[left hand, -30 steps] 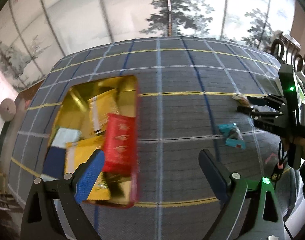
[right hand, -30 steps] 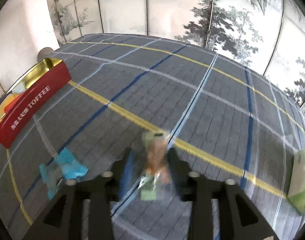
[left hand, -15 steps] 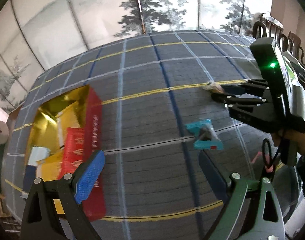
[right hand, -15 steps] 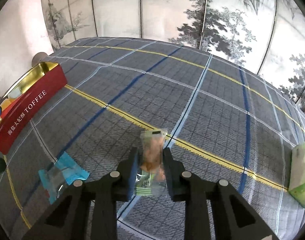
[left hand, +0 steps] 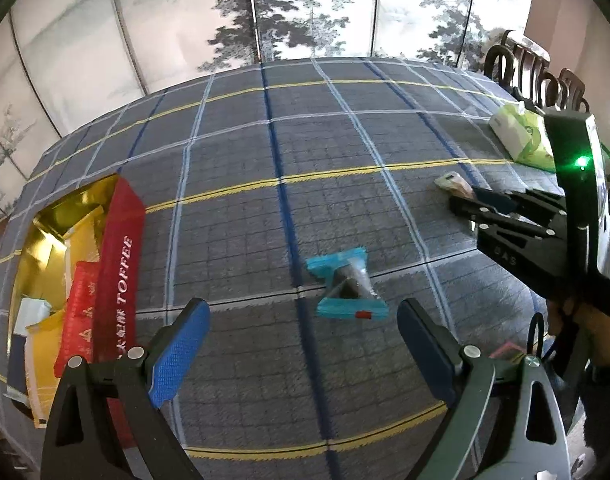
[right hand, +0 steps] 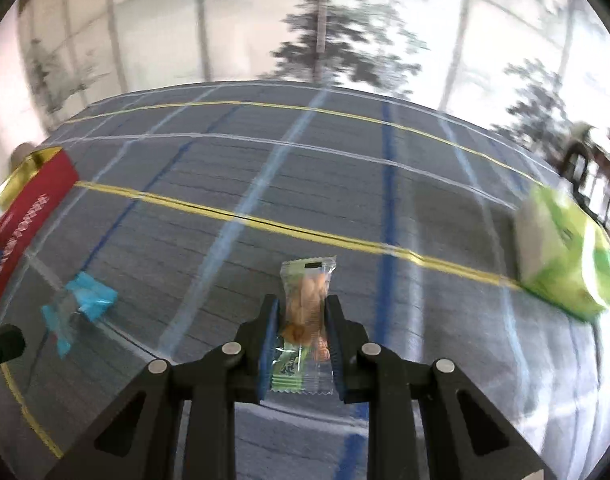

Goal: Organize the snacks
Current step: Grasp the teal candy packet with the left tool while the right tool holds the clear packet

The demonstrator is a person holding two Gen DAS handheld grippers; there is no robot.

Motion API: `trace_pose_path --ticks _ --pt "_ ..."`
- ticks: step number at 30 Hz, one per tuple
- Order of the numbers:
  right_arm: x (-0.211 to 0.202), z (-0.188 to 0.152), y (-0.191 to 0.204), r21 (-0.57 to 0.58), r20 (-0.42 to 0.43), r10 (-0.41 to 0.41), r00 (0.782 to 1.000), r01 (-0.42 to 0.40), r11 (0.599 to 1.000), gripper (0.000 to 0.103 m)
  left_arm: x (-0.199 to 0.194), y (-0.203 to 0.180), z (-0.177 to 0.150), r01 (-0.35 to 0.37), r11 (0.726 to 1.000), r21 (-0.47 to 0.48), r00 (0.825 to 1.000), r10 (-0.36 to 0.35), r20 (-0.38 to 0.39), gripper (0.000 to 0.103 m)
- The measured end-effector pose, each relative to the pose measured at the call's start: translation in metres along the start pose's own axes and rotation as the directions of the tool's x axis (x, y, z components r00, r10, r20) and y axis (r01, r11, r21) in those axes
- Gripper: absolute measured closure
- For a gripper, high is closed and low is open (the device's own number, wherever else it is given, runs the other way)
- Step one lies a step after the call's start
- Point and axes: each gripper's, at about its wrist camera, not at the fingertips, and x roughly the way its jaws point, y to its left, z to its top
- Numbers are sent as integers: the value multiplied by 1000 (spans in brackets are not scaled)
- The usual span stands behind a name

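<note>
Bright, even daylight, soft shadows only. Left wrist view sharp; gold lining of the red tin (left hand: 61, 216) glares. Right wrist view motion-blurred, worst on the green pack (right hand: 565, 264) and backdrop. Heavy fisheye bend, dark vignette at corners.

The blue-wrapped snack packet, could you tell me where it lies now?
The blue-wrapped snack packet lies on the plaid tablecloth, ahead between the open left gripper fingers, right of the red toffee tin.
</note>
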Motion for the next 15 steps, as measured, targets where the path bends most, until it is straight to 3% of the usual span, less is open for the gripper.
trace_pose_path --ticks 3,7,9,11,15 --pt "-4 -6 -9 39 -4 -48 999 49 998 80 3 -4 2 1 1000 2 1000 -1 -1 10" --pt "-6 -9 -15 75 0 -43 999 43 996 80 8 -8 7 16 1000 -7 1000 -16 -8 14" --pt "-6 -9 -14 73 0 -45 999 45 996 80 14 -8 10 21 1000 -15 1000 -21 -19 30" --pt "-6 -9 -16 79 0 -38 999 37 996 80 20 -7 13 30 999 -34 999 -31 -44 36" --pt "-6 -10 -17 87 2 -27 1000 26 996 79 32 -4 17 50 996 -78 996 -55 -73 38"
